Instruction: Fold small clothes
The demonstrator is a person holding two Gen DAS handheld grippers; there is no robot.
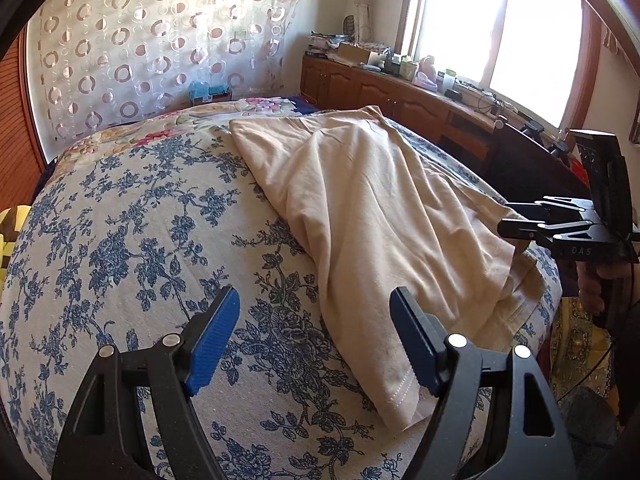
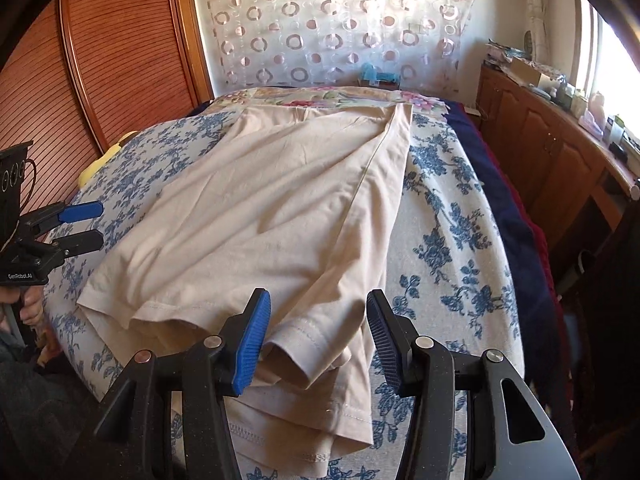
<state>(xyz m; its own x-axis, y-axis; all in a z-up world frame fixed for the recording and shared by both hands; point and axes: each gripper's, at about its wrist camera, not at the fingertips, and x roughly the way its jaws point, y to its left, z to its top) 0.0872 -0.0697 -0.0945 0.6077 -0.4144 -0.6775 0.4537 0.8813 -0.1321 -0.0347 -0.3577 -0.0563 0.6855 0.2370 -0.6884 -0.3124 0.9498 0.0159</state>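
Note:
A beige T-shirt (image 1: 372,200) (image 2: 256,208) lies partly folded on the bed's blue floral sheet (image 1: 140,240) (image 2: 448,240), one side turned over the middle. My left gripper (image 1: 316,308) hovers open over the shirt's near corner, and its right pad is just above the hem. In the right wrist view the left gripper (image 2: 102,223) sits at the shirt's left edge. My right gripper (image 2: 318,316) stands open above a sleeve opening (image 2: 296,360) and the stacked hem, its pads clear of the cloth. The left wrist view shows the right gripper (image 1: 504,218) at the shirt's right edge.
A wooden cabinet (image 1: 400,92) with clutter runs under the bright window. A slatted wooden door (image 2: 80,80) stands left of the bed. A dark blue blanket (image 2: 500,200) hangs along the bed's right side, and a yellow pillow (image 2: 96,164) lies at the left. A hand (image 1: 592,288) grips the right handle.

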